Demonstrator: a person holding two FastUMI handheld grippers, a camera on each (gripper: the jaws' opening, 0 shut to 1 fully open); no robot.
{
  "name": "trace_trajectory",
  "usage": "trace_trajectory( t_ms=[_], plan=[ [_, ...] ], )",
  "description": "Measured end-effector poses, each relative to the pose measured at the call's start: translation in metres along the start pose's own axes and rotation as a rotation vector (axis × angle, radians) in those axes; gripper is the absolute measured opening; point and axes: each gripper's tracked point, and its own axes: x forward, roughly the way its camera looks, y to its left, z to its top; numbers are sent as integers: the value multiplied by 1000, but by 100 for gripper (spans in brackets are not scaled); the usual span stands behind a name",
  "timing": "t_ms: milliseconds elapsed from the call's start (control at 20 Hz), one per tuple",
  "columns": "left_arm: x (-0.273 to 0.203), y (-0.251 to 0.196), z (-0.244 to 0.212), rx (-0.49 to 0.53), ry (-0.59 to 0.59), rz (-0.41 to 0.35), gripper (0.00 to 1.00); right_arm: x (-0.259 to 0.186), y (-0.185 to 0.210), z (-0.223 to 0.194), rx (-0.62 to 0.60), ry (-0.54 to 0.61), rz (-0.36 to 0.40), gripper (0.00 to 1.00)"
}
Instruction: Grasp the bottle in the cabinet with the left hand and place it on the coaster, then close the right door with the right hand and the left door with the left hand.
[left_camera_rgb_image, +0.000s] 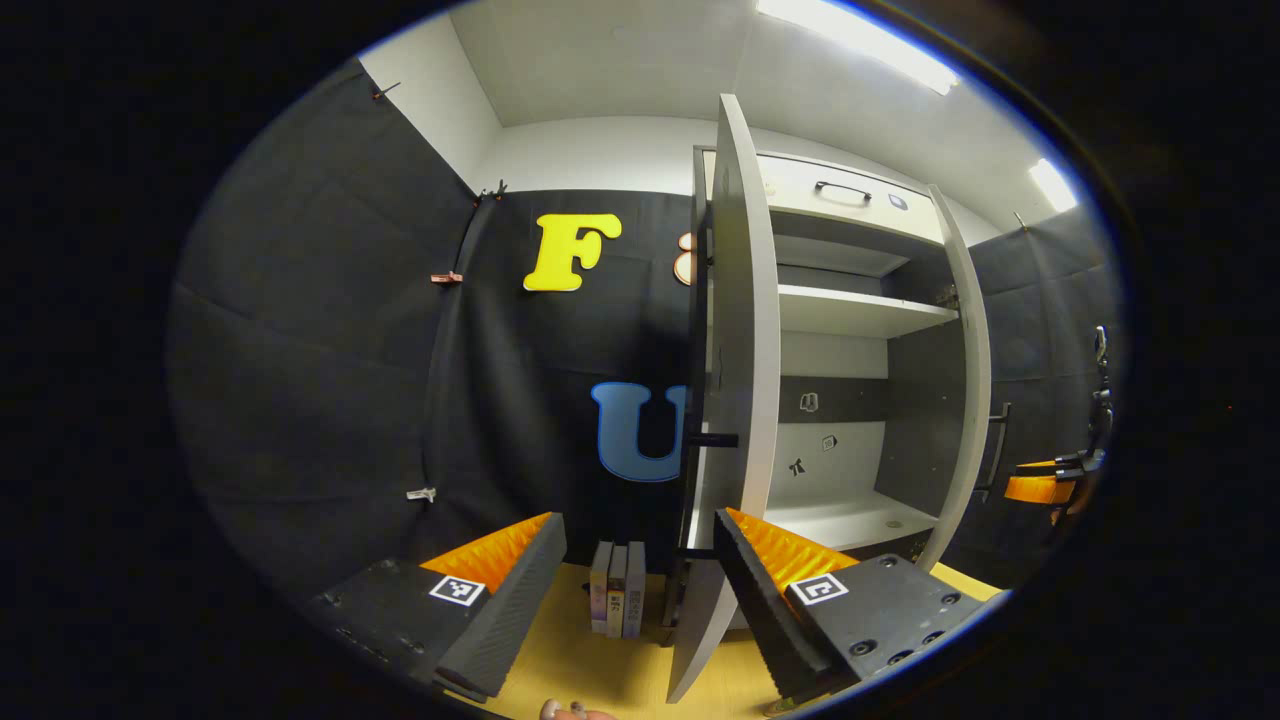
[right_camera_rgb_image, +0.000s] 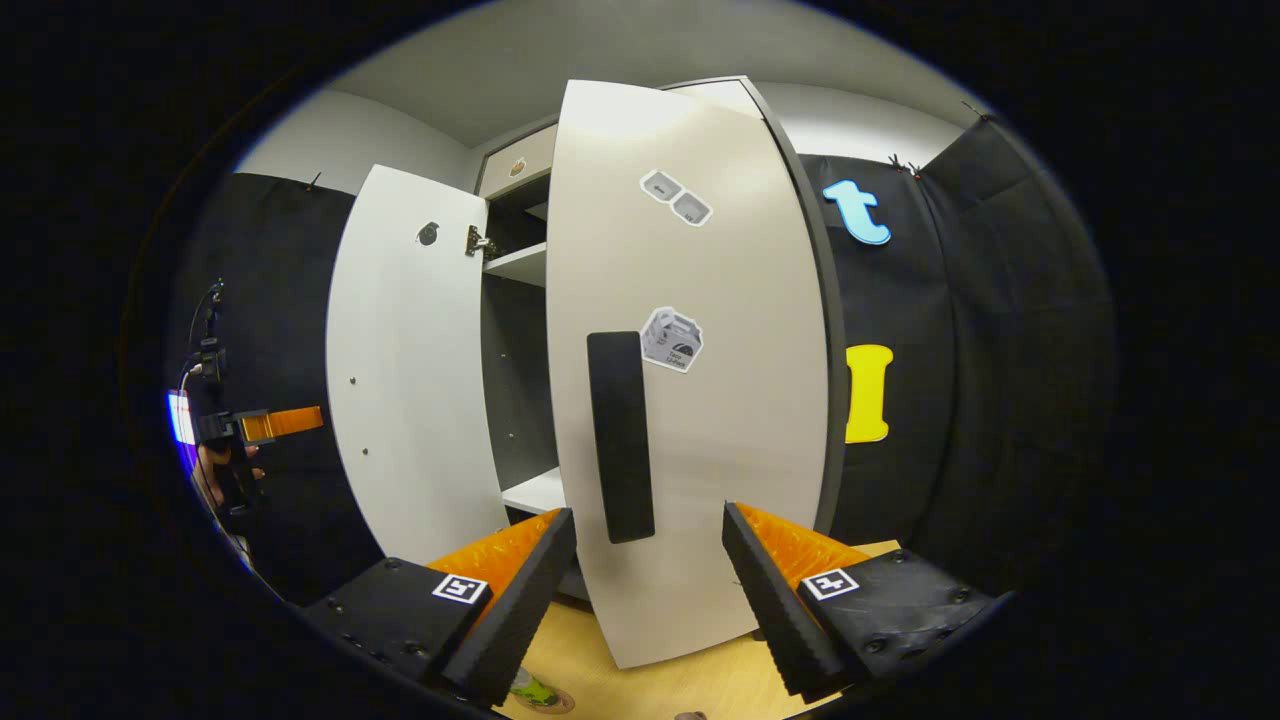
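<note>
We count two doors on the cabinet (left_camera_rgb_image: 850, 330), both ajar. Our left gripper (left_camera_rgb_image: 640, 585) has its fingers apart, facing the left door (left_camera_rgb_image: 740, 330) edge-on, three books (left_camera_rgb_image: 617, 588) upright on the table (left_camera_rgb_image: 600, 670) beside it. Our right gripper (right_camera_rgb_image: 648, 590) is spread too, the right door (right_camera_rgb_image: 690, 400) and its one handle (right_camera_rgb_image: 620, 437) close ahead. The bottle (right_camera_rgb_image: 530, 690) peeks in at the bottom edge on the coaster (right_camera_rgb_image: 555, 699).

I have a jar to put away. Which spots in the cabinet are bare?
The bottom shelf and the middle shelf lie bare between the left door and the right door. Books crowd the tabletop beside the left door.
</note>
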Motion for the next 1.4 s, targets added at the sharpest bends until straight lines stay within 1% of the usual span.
trace_trajectory(
  t_ms=[200, 400, 550, 700, 900, 1000, 1100, 1200, 1250, 1300, 1400],
  plan=[
    [21, -3, 3, -1, 0, -7, 95, -11, -9, 4, 19, -21, -34, 98],
    [27, -8, 4, 36, 2, -44, 94, -13, -15, 3, 22, -18, -52, 99],
    [32, -17, 6, 67, 8, -74, 92, -12, -15, 2, 22, -17, -55, 98],
    [28, -46, 2, 32, 10, -131, 92, -14, -16, 2, 21, -18, -56, 99],
    [36, -76, 1, 40, 2, -201, 92, -18, -24, 8, 15, -29, -73, 99],
    [39, -99, -3, 22, 0, -248, 92, -26, -29, 16, 16, -37, -82, 98],
    [44, -124, -7, -9, -1, -312, 92, -29, -35, 17, 18, -42, -93, 99],
    [50, -154, -9, -38, 6, -400, 92, -33, -45, 17, 18, -41, -107, 99],
    [52, -164, -10, -33, 7, -418, 94, -34, -48, 17, 19, -39, -114, 99],
    [52, -171, -11, -6, 6, -423, 97, -37, -51, 17, 19, -39, -121, 99],
    [56, -176, -11, 38, 2, -424, 95, -40, -59, 20, 15, -44, -139, 99]
  ],
)
